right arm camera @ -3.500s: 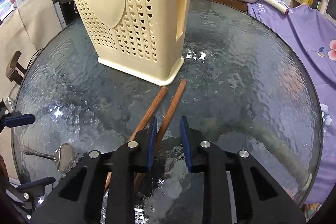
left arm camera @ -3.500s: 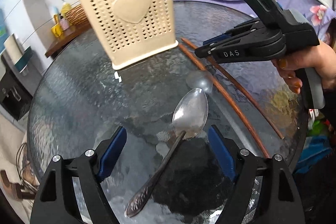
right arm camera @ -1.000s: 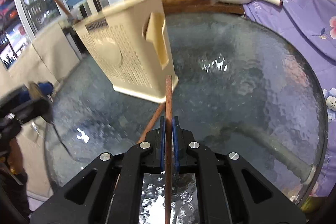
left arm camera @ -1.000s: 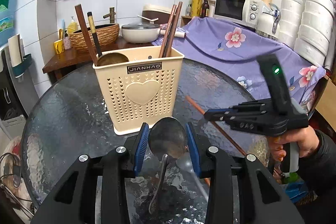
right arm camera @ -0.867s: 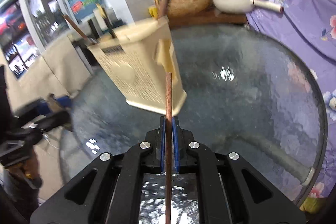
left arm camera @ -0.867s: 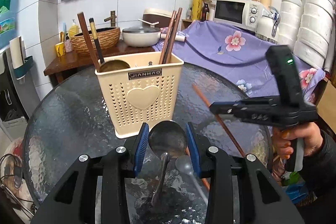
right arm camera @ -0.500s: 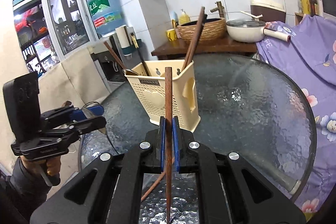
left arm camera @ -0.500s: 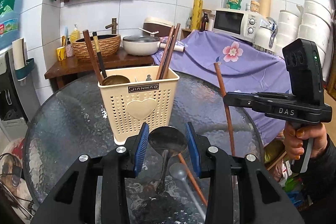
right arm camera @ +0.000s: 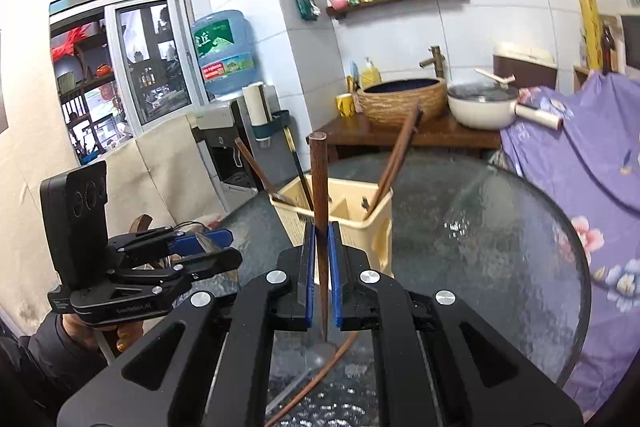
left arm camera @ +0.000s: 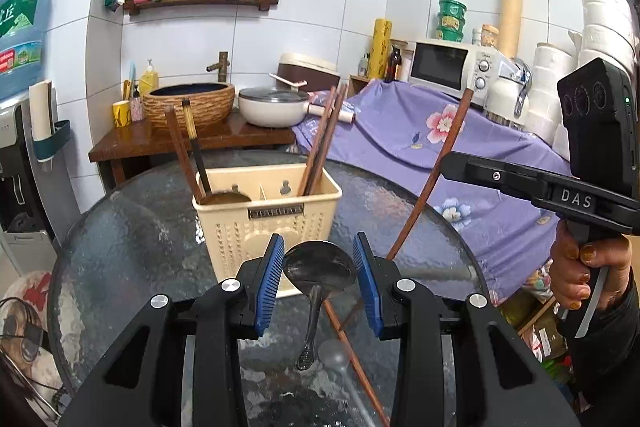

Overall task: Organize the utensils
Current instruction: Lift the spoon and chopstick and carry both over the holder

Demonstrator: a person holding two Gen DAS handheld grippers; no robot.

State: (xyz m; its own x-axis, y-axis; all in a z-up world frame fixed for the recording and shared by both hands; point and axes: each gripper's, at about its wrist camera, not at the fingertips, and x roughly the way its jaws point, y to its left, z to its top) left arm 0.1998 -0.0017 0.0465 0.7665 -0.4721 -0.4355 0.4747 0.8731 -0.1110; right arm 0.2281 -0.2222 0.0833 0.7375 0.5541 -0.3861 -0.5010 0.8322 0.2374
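only rightward: chopstick (right arm camera: 319,211) between gripper (right arm camera: 319,281) pads

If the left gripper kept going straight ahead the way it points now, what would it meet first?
Most likely the front wall of the cream utensil holder, which stands directly beyond the left gripper and its held spoon; the gap between them is hard to judge.

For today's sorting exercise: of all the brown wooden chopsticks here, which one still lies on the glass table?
The single brown wooden chopstick lying flat on the round glass table; one is gripped upright in the right tongs, the others stand in the cream perforated plastic holder.
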